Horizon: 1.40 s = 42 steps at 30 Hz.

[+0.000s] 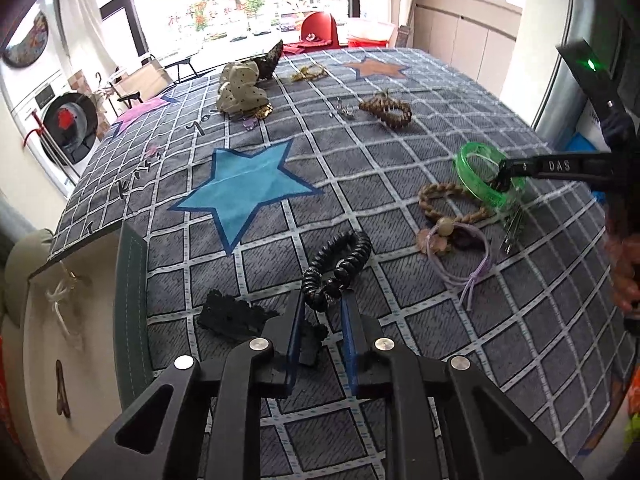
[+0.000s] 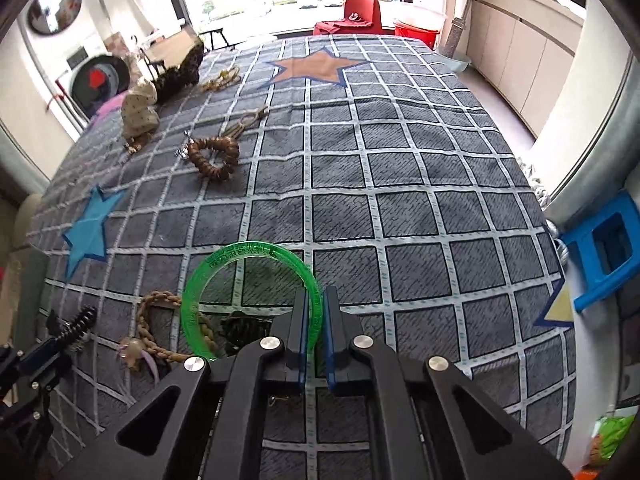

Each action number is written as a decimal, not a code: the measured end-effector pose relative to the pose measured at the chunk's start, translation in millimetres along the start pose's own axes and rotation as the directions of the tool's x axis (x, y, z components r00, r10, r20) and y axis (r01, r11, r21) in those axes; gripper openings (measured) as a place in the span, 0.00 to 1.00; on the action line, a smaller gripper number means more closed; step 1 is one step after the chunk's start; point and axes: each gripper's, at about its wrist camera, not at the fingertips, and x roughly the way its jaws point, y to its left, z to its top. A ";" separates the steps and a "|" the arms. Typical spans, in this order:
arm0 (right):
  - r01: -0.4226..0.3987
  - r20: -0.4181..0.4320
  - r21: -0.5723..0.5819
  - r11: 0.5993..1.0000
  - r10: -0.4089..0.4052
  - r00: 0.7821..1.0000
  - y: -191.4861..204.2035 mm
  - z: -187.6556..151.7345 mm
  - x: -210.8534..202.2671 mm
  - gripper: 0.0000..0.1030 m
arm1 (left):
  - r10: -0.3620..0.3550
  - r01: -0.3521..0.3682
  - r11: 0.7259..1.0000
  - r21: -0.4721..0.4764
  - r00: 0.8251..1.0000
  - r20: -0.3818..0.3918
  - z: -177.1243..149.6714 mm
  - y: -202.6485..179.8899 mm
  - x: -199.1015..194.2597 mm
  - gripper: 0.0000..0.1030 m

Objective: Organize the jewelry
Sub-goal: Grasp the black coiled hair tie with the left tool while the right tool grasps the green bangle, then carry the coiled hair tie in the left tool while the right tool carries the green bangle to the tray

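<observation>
My right gripper point(image 2: 315, 300) is shut on a translucent green bangle point(image 2: 208, 276) and holds it upright just above the cloth; it also shows in the left wrist view point(image 1: 476, 172). My left gripper point(image 1: 322, 300) stands around the near end of a black spiral hair tie point(image 1: 340, 266), jaws a little apart and close to it. A braided tan hair band point(image 1: 444, 200) and a lilac cord with a bead point(image 1: 460, 248) lie under the bangle. A brown beaded bracelet point(image 1: 386, 110) lies farther back.
A grey checked cloth with stars point(image 1: 248, 192) covers the table. A black lace hair clip point(image 1: 236, 314) lies left of my left gripper. Fabric bows point(image 1: 240, 88) and a gold chain point(image 1: 308, 72) lie at the far side. A blue stool point(image 2: 604, 248) stands right of the table.
</observation>
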 end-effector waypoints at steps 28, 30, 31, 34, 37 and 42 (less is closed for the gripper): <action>-0.181 0.029 -0.017 0.983 0.182 0.983 41.5 -54.5 -76.0 0.07 | -0.020 0.040 0.986 -0.160 0.992 0.124 -25.0 38.4 -74.3 0.11; -0.188 0.023 -0.026 0.982 0.189 0.982 49.0 -58.9 -78.3 0.07 | -0.019 0.041 0.984 -0.173 0.992 0.128 -30.4 43.1 -79.1 0.11; -0.193 0.019 -0.032 0.981 0.193 0.981 53.2 -61.1 -79.3 0.07 | -0.019 0.042 0.983 -0.179 0.991 0.130 -33.3 45.0 -81.7 0.11; -0.199 0.011 -0.053 0.979 0.199 0.980 66.5 -66.4 -83.2 0.07 | -0.017 0.044 0.979 -0.200 0.990 0.139 -41.9 53.5 -89.5 0.11; -0.205 0.007 -0.079 0.975 0.207 0.978 81.9 -69.6 -87.5 0.07 | -0.012 0.046 0.974 -0.222 0.988 0.152 -52.0 63.4 -98.6 0.11; -0.224 0.002 -0.135 0.965 0.227 0.974 113.3 -71.5 -95.8 0.07 | 0.003 0.045 0.961 -0.273 0.985 0.174 -68.1 84.9 -113.0 0.11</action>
